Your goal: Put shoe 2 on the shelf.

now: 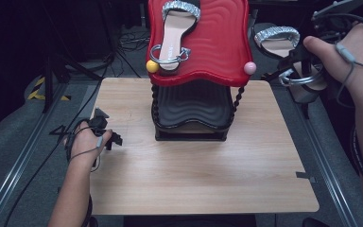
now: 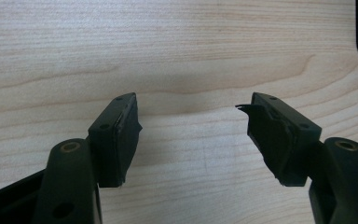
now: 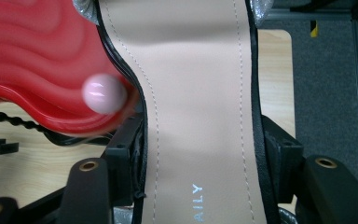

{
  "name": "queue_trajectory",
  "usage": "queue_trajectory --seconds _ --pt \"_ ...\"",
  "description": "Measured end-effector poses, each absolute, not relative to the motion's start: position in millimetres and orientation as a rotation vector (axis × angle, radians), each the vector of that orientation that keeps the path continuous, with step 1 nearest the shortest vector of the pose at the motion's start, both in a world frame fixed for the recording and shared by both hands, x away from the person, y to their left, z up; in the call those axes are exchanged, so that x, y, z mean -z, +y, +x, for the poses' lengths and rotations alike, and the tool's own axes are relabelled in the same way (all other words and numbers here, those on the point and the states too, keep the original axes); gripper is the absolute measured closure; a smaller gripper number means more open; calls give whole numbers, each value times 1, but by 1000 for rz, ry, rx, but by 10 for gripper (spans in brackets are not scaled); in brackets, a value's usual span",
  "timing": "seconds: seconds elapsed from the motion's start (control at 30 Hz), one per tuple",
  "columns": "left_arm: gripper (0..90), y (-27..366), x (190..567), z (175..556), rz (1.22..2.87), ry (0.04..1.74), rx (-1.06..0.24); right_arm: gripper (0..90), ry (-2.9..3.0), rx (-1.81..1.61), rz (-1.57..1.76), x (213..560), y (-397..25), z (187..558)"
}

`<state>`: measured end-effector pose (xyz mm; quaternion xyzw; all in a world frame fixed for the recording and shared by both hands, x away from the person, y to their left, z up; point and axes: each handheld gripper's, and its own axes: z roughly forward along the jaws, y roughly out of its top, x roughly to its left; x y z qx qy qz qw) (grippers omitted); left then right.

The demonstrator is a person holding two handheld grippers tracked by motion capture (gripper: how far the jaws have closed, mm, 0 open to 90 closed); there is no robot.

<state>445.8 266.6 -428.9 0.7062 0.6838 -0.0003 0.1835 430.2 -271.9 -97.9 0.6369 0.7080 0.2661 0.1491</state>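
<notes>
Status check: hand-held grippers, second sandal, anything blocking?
Left hand-held gripper open, empty, over the table. Right hand-held gripper shut on second sandal, beside red tray. First sandal already on tray; free space beside it.

Dim dark surroundings, evenly lit pale wooden tabletop point(image 1: 194, 175); glossy red wavy shelf point(image 3: 32, 60) blurred close-up, slight glare.

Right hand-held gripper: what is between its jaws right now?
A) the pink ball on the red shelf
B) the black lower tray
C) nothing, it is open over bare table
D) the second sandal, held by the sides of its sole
D: in the right gripper view the right hand-held gripper has its jaws against both edges of the sandal with the beige insole, beside the pink ball on the red shelf.
</notes>
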Motion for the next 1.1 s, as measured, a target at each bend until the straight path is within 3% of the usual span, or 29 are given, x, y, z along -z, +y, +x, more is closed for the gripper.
queue_trajectory --seconds 0.7,1.1 --pt "347 272 428 449 1985 1905 19 430 2045 -777 1782 75 -199 474" --pt "348 271 430 451 1989 1891 40 430 1998 -768 1799 75 -181 496"
